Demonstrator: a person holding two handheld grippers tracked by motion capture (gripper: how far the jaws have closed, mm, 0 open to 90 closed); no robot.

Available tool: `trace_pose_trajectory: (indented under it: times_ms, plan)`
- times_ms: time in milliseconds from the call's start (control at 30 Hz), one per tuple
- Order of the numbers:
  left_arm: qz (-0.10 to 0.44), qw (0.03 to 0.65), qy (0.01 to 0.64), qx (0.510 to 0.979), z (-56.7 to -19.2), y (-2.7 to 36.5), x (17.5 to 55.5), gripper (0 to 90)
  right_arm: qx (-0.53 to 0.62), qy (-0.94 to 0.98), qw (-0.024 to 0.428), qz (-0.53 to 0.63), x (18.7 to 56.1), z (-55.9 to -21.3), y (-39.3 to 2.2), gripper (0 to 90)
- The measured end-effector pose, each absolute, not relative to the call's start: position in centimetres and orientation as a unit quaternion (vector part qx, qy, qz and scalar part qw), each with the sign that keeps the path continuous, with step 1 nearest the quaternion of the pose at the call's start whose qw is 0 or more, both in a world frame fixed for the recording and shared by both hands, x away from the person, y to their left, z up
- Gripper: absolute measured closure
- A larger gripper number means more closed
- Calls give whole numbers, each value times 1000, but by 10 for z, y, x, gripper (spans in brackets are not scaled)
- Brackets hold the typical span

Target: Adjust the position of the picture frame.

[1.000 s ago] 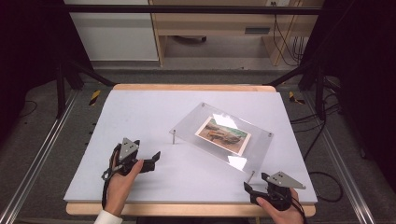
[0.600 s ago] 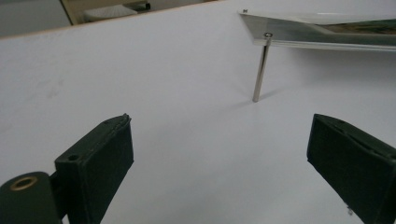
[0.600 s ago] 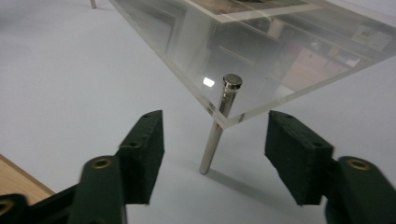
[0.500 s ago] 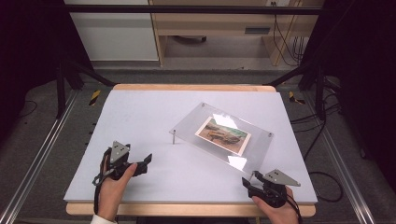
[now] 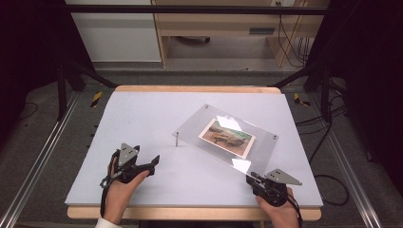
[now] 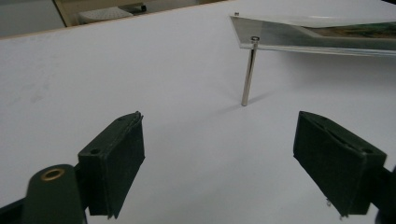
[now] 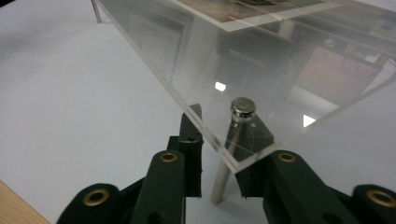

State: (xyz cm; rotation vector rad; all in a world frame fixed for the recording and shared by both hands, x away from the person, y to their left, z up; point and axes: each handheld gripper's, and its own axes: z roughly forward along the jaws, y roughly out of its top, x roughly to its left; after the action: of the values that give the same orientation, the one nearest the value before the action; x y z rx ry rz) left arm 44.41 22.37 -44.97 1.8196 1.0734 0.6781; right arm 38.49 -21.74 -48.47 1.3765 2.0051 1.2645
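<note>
A clear acrylic plate [image 5: 256, 142] with a photo [image 5: 227, 137] in it stands tilted above the table on thin metal posts. My left gripper [image 5: 153, 162] rests at the front left, open and holding nothing. In the left gripper view, that gripper [image 6: 219, 116] points at the plate's left post [image 6: 247, 74], which stands well beyond the jaws. My right gripper [image 5: 251, 178] is at the plate's near corner. In the right gripper view, the right gripper [image 7: 224, 116] has its jaws close on either side of the corner post [image 7: 224, 163], with a thin gap each side.
The white table top [image 5: 142, 114] has a wooden front edge [image 5: 190, 213]. Aluminium rails [image 5: 38, 156] run along both sides of the table. Cables lie on the floor at the right [image 5: 332, 180]. Bare table lies between the two grippers.
The left gripper shifted a little at the front left and stayed open. The right gripper edged slightly left, closer under the plate's near corner.
</note>
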Motion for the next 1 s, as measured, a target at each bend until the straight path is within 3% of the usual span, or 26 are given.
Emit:
trace_pose_trajectory:
  times_ms: [200,367,433,733,1000]
  plan:
    - [270,442,430,740,-451,219,445,242,504,703,191,465,384,-486,-224,844]
    - [264,449,422,742,-451,213,447,297,508,700,186,467,383,-485,-225,848]
    - [257,458,418,742,-450,209,452,376,508,700,188,465,383,-484,-225,849]
    - [234,443,407,764,-456,193,484,543,506,703,184,465,384,-483,-225,849]
    - [223,419,404,782,-463,177,514,557,506,703,177,467,385,-484,-226,849]
